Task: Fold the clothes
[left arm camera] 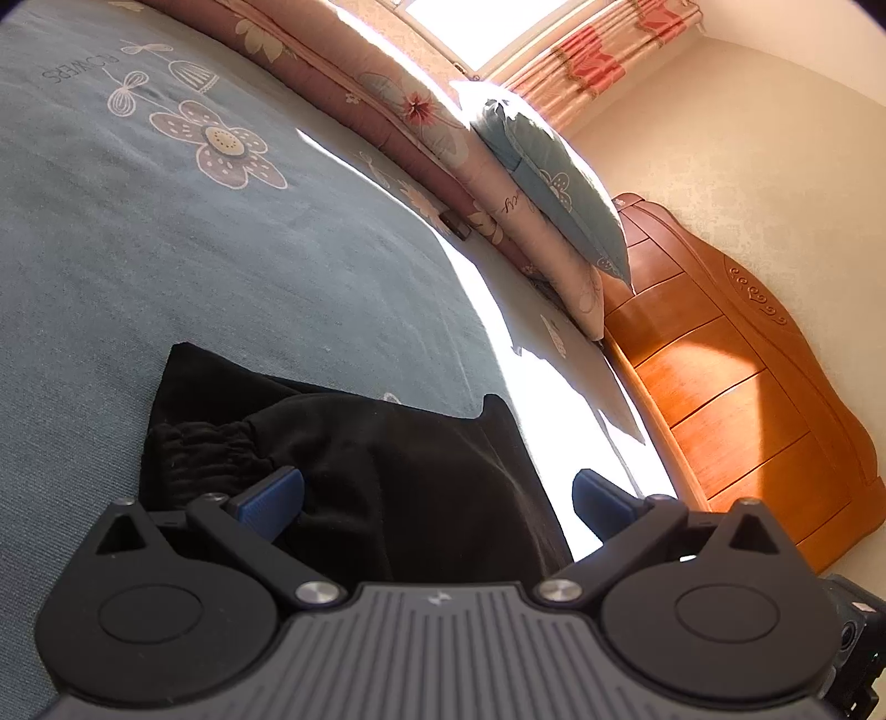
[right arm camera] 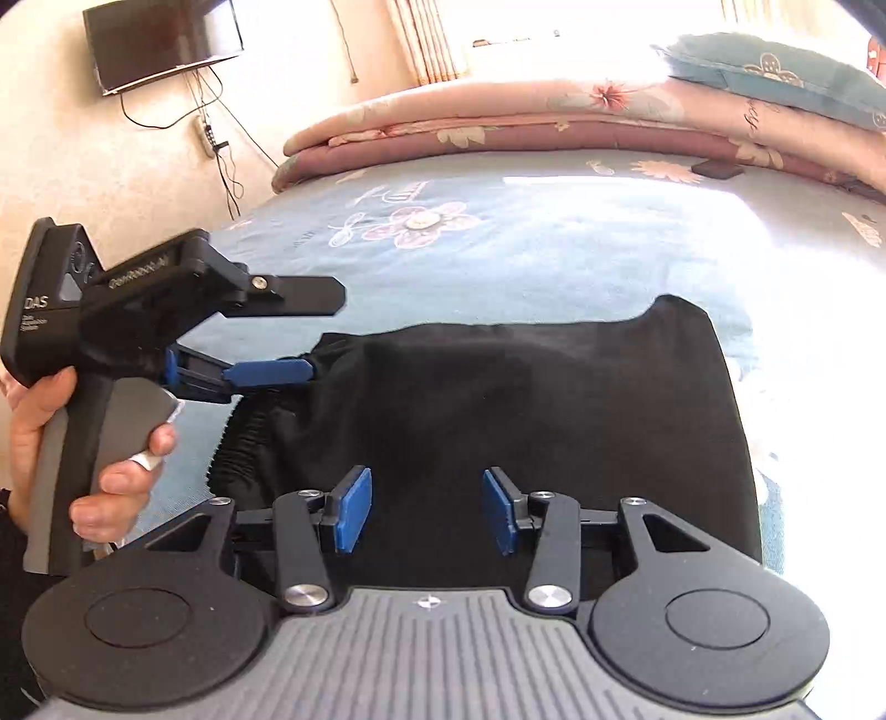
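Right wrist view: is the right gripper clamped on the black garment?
No, the right gripper stands open, its blue pads apart above the black garment with no cloth pinched between them.

So there's a black garment folded across the blue floral bedsheet, mid-frame. Right gripper sits bottom centre over it, blue pads apart, nothing pinched. At left a hand holds the left gripper, jaws spread by the garment's elastic waistband. Folded quilts up top, wall TV upper left.
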`<move>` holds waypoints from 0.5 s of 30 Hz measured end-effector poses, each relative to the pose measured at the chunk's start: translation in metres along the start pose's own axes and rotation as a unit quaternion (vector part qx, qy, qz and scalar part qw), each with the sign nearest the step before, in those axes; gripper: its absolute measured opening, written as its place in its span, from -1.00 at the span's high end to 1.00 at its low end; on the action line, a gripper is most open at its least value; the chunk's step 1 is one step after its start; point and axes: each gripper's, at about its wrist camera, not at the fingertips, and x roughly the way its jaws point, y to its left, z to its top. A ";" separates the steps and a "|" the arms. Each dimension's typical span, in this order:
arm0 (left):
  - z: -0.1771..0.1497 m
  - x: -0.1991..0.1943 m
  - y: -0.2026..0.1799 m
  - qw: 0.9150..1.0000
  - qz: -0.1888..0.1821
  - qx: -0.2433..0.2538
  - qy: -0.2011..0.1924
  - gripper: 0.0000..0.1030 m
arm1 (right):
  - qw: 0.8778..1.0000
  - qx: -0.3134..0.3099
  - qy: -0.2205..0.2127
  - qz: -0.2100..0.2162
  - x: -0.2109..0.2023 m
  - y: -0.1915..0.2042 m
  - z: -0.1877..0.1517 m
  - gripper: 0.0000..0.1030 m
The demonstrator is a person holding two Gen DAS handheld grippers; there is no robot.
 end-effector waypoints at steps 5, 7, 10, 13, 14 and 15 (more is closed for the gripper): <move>0.000 0.000 0.000 1.000 0.004 0.005 0.001 -0.98 | 0.999 -0.012 0.041 0.016 0.002 0.006 -0.021 -0.11; 0.000 -0.001 -0.002 1.000 0.007 0.009 0.001 -0.98 | 0.998 -0.029 0.042 0.022 -0.007 0.011 -0.029 -0.11; 0.000 0.000 -0.003 1.000 0.010 0.011 0.000 -0.98 | 0.998 -0.029 0.044 0.029 -0.015 0.010 -0.037 -0.21; -0.001 0.001 -0.003 1.000 0.012 0.012 0.001 -0.98 | 0.997 -0.001 0.074 0.029 -0.007 0.004 -0.045 -0.26; -0.001 0.001 -0.003 1.000 0.013 0.012 0.000 -0.98 | 0.997 -0.013 0.073 0.034 -0.009 0.008 -0.047 -0.26; -0.001 0.001 -0.003 1.000 0.013 0.013 0.000 -0.98 | 0.996 -0.025 0.072 0.039 -0.011 0.011 -0.049 -0.26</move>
